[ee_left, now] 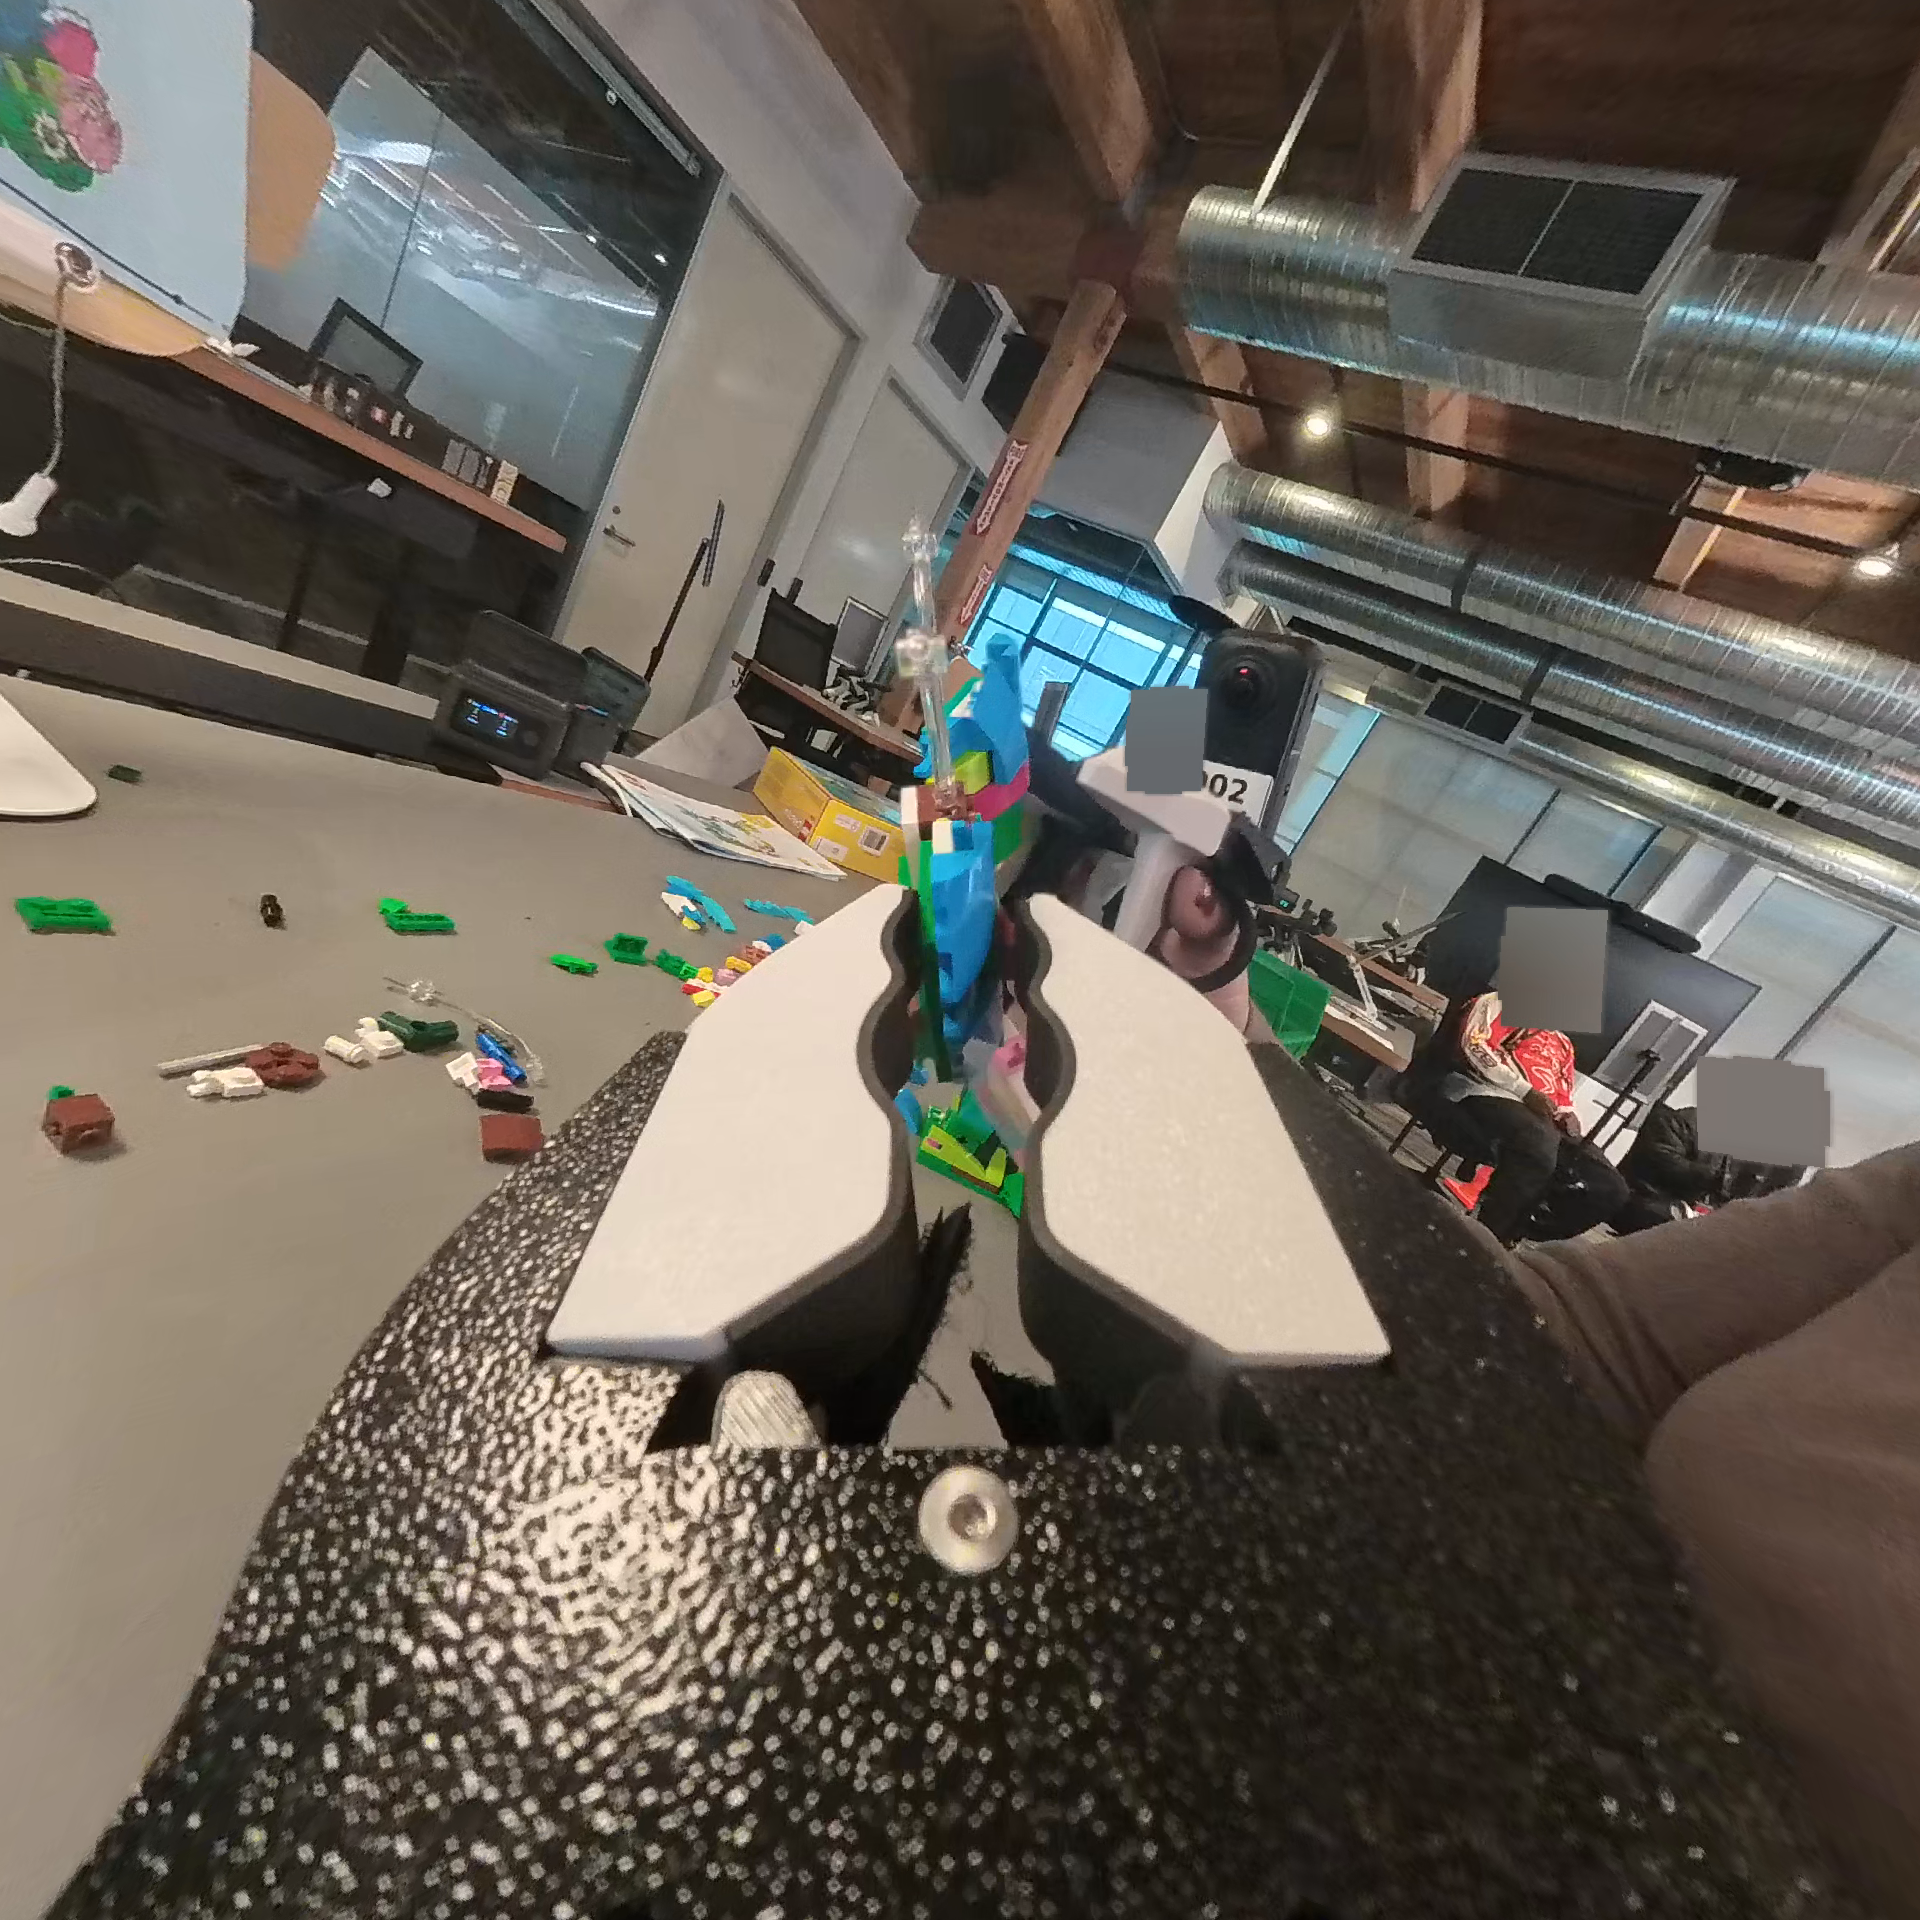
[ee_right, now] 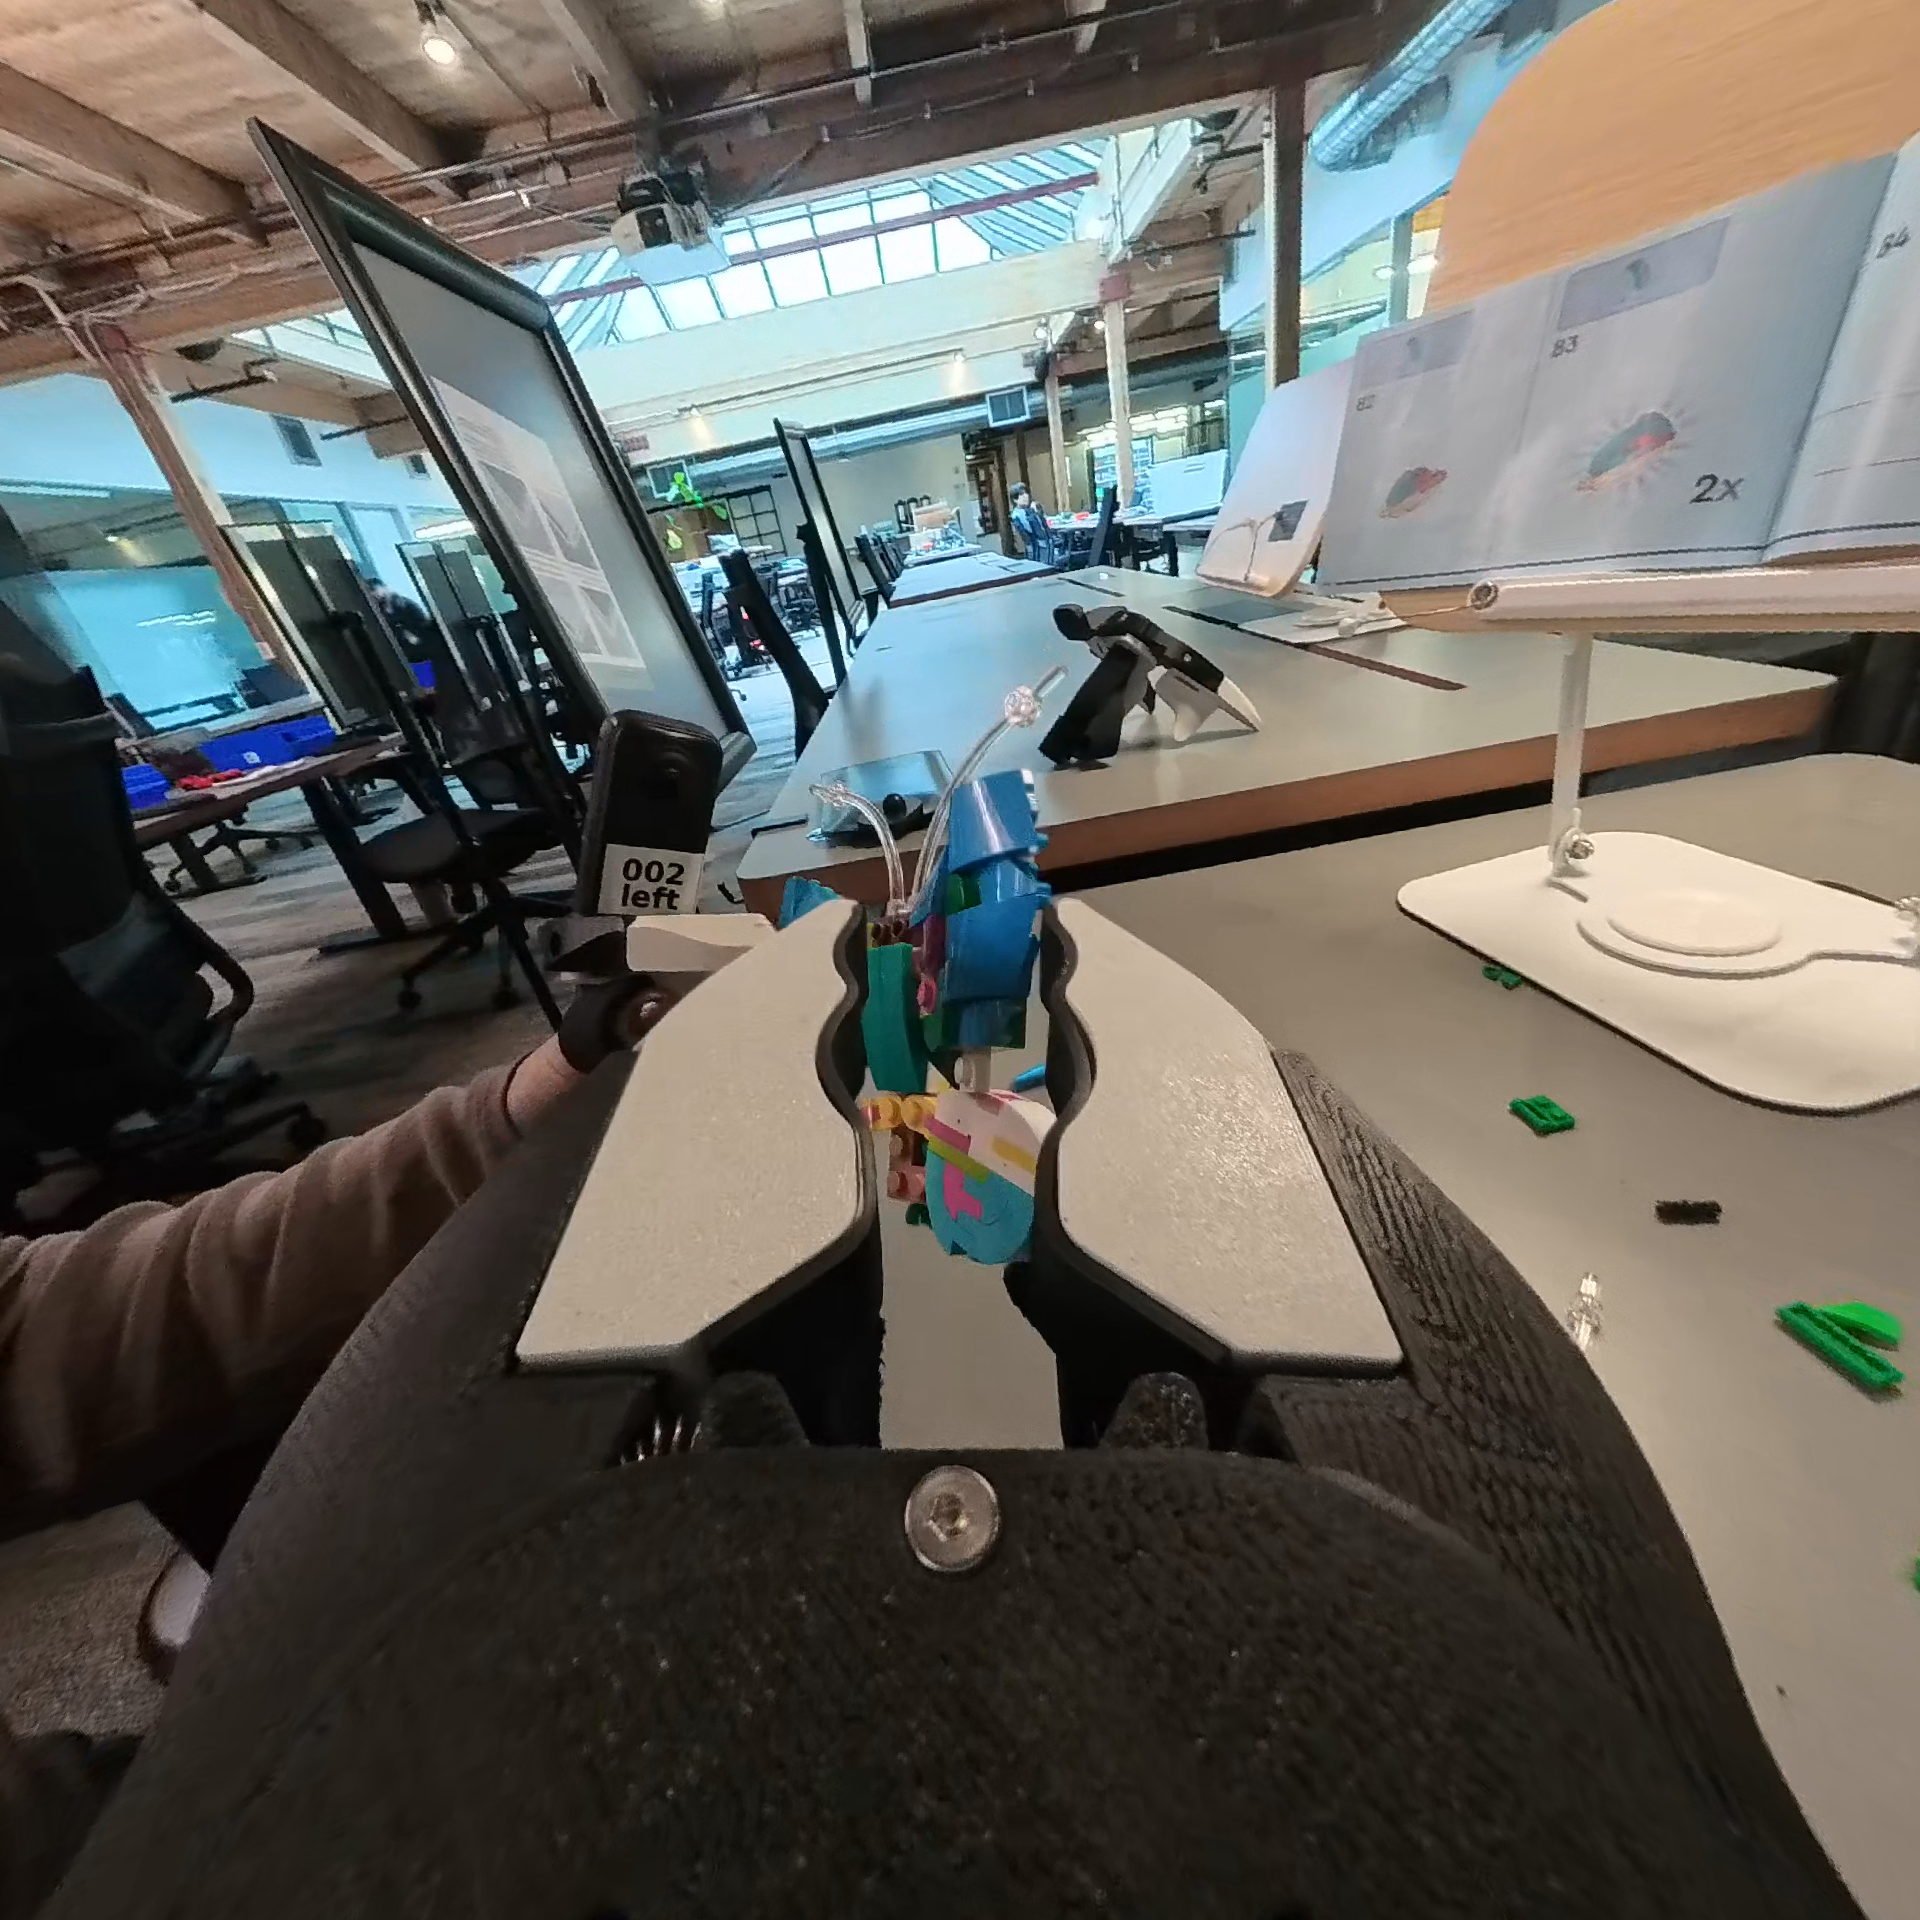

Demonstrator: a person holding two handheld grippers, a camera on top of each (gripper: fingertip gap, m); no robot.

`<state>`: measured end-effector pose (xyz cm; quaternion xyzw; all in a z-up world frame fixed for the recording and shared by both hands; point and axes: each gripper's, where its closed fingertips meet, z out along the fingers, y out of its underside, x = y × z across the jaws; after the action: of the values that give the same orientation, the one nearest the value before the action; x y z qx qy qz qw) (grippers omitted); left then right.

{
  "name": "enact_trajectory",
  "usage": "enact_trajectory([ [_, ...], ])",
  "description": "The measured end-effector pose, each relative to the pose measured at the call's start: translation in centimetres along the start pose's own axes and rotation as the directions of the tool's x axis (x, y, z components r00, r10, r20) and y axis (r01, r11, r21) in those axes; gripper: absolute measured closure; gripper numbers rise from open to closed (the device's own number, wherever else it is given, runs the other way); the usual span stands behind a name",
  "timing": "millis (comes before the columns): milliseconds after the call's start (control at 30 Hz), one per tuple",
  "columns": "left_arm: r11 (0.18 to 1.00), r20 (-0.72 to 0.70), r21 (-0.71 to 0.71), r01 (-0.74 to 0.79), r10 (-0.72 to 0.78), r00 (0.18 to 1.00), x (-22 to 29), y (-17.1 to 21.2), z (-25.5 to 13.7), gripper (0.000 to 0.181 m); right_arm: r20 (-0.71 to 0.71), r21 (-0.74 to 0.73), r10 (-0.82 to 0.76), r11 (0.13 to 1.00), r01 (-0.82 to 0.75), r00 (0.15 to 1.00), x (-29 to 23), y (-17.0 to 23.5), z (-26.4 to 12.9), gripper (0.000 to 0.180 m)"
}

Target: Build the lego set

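Observation:
A small lego model (ee_left: 954,906) of blue, teal, green and pink pieces with clear curved antennae (ee_left: 928,665) is held up over the grey table (ee_left: 260,1226). My left gripper (ee_left: 961,930) is shut on its edge, with the model standing between the fingertips. My right gripper (ee_right: 951,930) is shut on the same model (ee_right: 987,935) from the other side, and a pink and white part (ee_right: 977,1153) sits lower between its fingers. Each gripper shows in the other's view: the right one (ee_left: 1143,821) and the left one (ee_right: 675,940).
Loose pieces (ee_left: 416,1039) in green, brown, white and pink lie on the table to the left. A yellow box (ee_left: 831,816) and a booklet (ee_left: 727,826) lie farther back. An open instruction book (ee_right: 1558,457) rests on a white stand (ee_right: 1662,966). Green pieces (ee_right: 1839,1340) lie at the right. Left tips to right tips: about 7 cm.

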<state>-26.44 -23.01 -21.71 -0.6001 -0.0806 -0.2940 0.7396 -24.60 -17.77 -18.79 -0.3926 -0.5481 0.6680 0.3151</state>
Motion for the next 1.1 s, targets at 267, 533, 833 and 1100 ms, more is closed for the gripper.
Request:
enact_trajectory([
  [267,0.998,0.027,0.034,0.048,-0.049,0.998,-1.5,0.1,-0.9,0.165,-0.057,-0.051,0.008,0.999,-0.011,0.998,0.9,0.9,0.4,0.148],
  [533,0.998,0.007,-0.038,0.048,-0.047,0.999,-1.9,1.7,-1.1,0.164,-0.055,-0.254,-0.056,0.966,0.040,0.997,1.1,3.3,0.7,0.141],
  [833,0.999,-0.089,-0.043,-0.002,-0.002,0.996,-0.7,1.7,-1.0,0.165,0.245,-0.620,-0.303,0.681,0.389,0.921,-1.5,3.9,1.6,0.136],
  [1100,0.997,-0.166,-0.035,-0.074,0.067,0.984,0.7,1.7,-0.6,0.165,0.497,-0.805,-0.107,0.313,0.504,0.861,-2.6,7.3,1.5,0.138],
])
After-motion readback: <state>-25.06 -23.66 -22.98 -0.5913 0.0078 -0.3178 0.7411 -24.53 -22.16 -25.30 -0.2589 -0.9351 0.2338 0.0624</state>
